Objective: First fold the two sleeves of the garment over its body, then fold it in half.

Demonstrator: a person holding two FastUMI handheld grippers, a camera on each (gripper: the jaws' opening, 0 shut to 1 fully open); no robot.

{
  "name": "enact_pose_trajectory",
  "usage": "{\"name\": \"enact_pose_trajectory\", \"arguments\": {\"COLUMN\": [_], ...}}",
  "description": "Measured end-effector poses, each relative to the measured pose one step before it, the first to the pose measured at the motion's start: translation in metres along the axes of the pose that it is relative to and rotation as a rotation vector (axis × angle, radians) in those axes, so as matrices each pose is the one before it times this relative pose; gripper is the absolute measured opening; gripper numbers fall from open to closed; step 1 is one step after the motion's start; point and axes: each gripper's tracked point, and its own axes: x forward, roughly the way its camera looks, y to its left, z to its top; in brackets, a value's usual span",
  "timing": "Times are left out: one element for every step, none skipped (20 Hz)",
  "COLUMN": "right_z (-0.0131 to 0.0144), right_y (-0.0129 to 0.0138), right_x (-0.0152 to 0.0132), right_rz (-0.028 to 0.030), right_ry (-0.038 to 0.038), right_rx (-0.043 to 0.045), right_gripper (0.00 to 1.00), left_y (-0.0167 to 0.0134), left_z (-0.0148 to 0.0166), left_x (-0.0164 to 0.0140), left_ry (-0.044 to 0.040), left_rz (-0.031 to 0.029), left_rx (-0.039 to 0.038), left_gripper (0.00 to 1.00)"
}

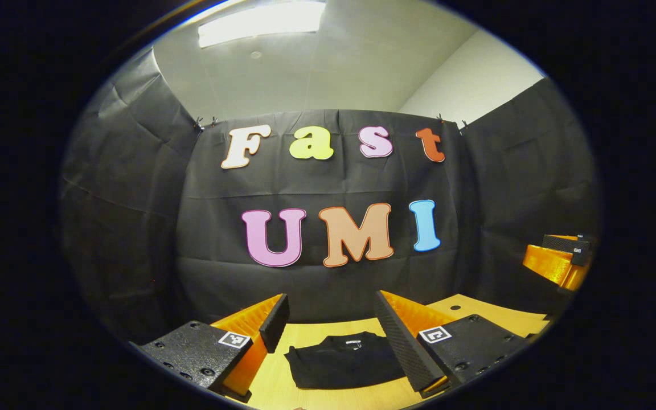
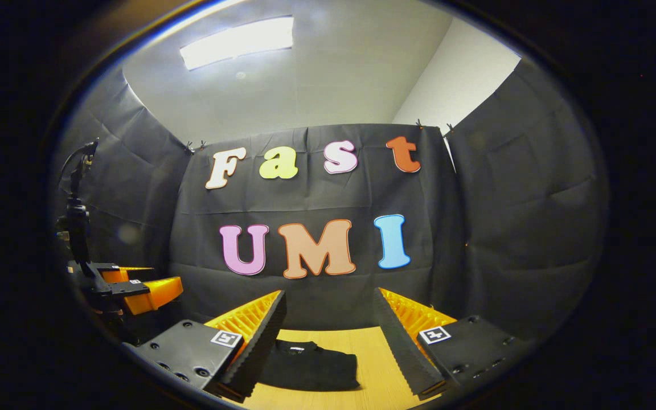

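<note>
The black garment [image 1: 344, 360] lies folded into a small flat bundle on the wooden table [image 1: 493, 314], near the far edge by the black cloth wall. The left gripper [image 1: 332, 324] hangs above it with its fingers wide apart, holding nothing. The right gripper [image 2: 328, 324] is also spread open and empty

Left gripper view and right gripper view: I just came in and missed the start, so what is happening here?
A person holds two grippers above a wooden table. The black garment lies on it as a compact rectangle, apparently already folded. The left gripper and right gripper both hover over it with jaws open, touching nothing.
</note>
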Motion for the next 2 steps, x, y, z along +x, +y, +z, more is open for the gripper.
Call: {"name": "enact_pose_trajectory", "arguments": {"right_z": [0.00006,-0.00095], "right_y": [0.00124,-0.00095], "right_x": [-0.00027,0.0005], "right_rz": [0.00744,0.00714], "right_ry": [0.00086,-0.00232], "right_rx": [0.00255,-0.00165], "right_gripper": [0.96,0.96], "left_y": [-0.00324,-0.0022], "left_z": [0.00195,0.0004], "left_x": [-0.00087,-0.00193], "left_ry": [-0.00692,0.00189], "left_rz": [-0.00093,0.00271], "left_rx": [-0.00111,-0.00041], "left_gripper": [0.92,0.99]}}
